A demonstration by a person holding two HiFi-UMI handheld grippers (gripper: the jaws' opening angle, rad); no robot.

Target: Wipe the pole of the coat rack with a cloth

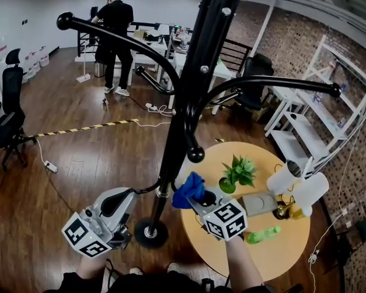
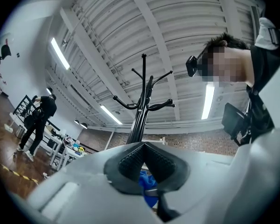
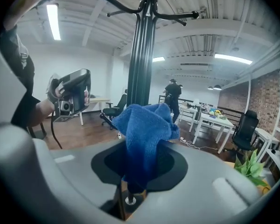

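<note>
The black coat rack pole (image 1: 183,112) rises from its round base (image 1: 150,232) on the wood floor, with curved hooks branching off. My right gripper (image 1: 198,199) is shut on a bunched blue cloth (image 1: 189,189), which sits right beside the lower pole, just to its right. In the right gripper view the cloth (image 3: 147,125) stands up out of the right gripper (image 3: 139,164), with the pole (image 3: 141,59) close behind it. My left gripper (image 1: 129,194) hangs left of the pole, near the base, shut and holding nothing. In its own view the left gripper (image 2: 143,148) points up at the pole (image 2: 142,118).
A round wooden table (image 1: 280,255) stands right of the rack with a potted plant (image 1: 238,173), a green bottle (image 1: 262,234) and a grey box (image 1: 259,203). White shelves (image 1: 317,102) line the brick wall. An office chair (image 1: 6,115) and floor cables (image 1: 50,165) lie left; a person (image 1: 116,35) stands far back.
</note>
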